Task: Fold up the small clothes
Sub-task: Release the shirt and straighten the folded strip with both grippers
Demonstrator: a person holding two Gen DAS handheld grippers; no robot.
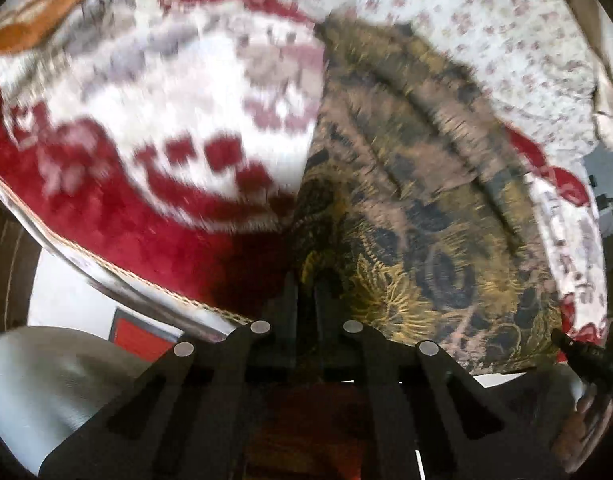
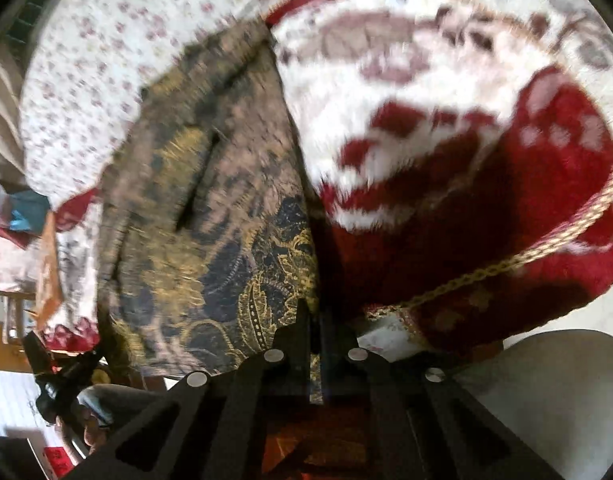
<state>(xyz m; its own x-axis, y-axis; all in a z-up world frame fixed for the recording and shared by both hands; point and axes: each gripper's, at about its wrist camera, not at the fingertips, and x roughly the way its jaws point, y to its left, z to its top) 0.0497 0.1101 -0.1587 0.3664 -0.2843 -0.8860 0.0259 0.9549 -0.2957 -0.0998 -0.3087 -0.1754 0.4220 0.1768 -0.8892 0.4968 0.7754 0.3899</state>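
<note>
The paisley garment (image 1: 418, 216) is lying lengthwise away from the blanket's (image 1: 118, 232) near edge, each claw, left (image 1: 306, 292) and right (image 2: 315, 320), clamping its near hem.

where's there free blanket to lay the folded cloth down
Free: the red and white blanket left of the patterned garment, and again on its other side. Crowded: the far end, where the floral sheet overlaps it, and the near edge by both grippers.

Both tongs point steeply downward. The left tongs (image 1: 306, 280) have their jaws pressed together, and the right tongs (image 2: 314, 312) are likewise closed tight.
</note>
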